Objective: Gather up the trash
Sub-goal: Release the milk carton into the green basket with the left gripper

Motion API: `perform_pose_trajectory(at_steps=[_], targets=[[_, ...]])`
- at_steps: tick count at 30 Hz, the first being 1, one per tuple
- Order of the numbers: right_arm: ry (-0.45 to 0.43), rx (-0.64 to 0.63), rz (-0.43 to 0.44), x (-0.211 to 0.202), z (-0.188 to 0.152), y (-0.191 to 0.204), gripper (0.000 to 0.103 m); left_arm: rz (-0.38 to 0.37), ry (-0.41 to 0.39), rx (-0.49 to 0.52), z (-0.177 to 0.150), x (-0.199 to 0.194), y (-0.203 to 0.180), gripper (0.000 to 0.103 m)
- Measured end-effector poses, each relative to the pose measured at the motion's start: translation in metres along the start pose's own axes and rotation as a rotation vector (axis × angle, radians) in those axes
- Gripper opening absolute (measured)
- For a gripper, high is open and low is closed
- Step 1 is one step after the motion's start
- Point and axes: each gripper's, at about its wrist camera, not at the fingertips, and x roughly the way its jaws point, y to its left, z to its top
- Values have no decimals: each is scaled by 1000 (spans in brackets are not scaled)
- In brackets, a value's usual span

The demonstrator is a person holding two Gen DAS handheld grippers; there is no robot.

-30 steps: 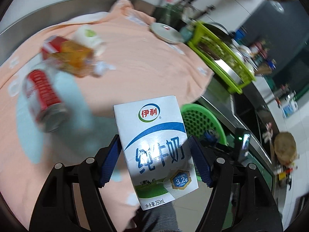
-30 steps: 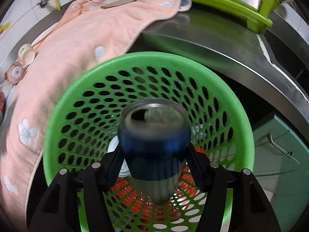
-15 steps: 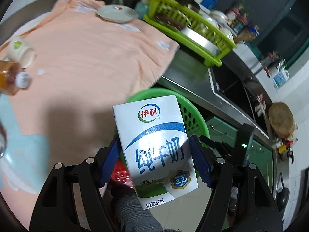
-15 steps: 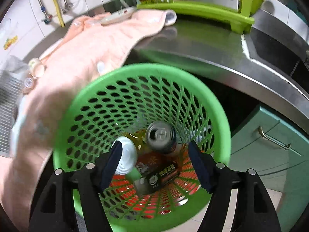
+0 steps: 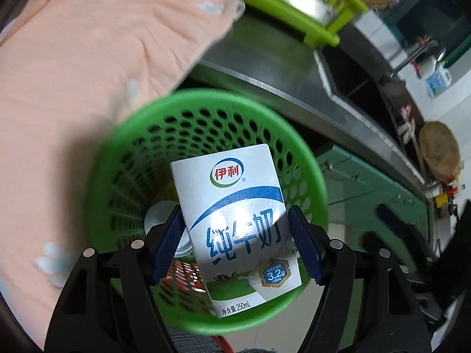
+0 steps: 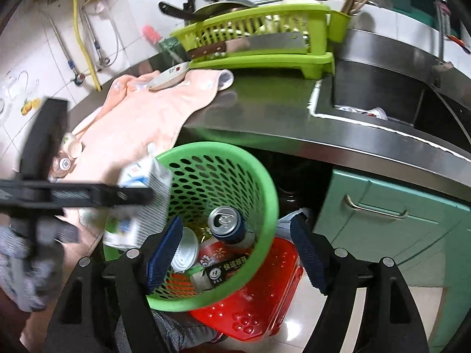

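My left gripper [image 5: 235, 247] is shut on a white and blue milk carton [image 5: 235, 220] and holds it over the mouth of the green perforated basket [image 5: 306, 153]. In the right wrist view the carton [image 6: 141, 203] hangs at the basket's left rim [image 6: 265, 182], held by the left gripper [image 6: 138, 195]. My right gripper [image 6: 235, 253] is open and empty, above and in front of the basket. Inside the basket lie a blue can [image 6: 226, 223], a white lid [image 6: 185, 250] and a dark packet [image 6: 223, 270].
A peach towel [image 6: 147, 123] covers the steel counter [image 6: 265, 111], with a plate [image 6: 167, 79], a small cup [image 6: 70, 144] and a bottle [image 6: 63, 163] on it. A green dish rack [image 6: 259, 41] stands behind. A red stool [image 6: 265, 297] is under the basket; green cabinets [image 6: 391, 220] are to the right.
The left gripper has carried the carton from over the towel to over the basket. The right gripper let the blue can go into the basket, opened and pulled back.
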Motion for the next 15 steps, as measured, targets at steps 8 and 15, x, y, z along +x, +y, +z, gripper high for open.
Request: perform_pose_trajectory(at_steps=[8,15], targets=[[-15,39,8,-4,-5,-14,75,24,79,26,-8,44,-11,71],[-29,55,12,-9,-4,-16,77,32,67,64,-10,39,-15,71]])
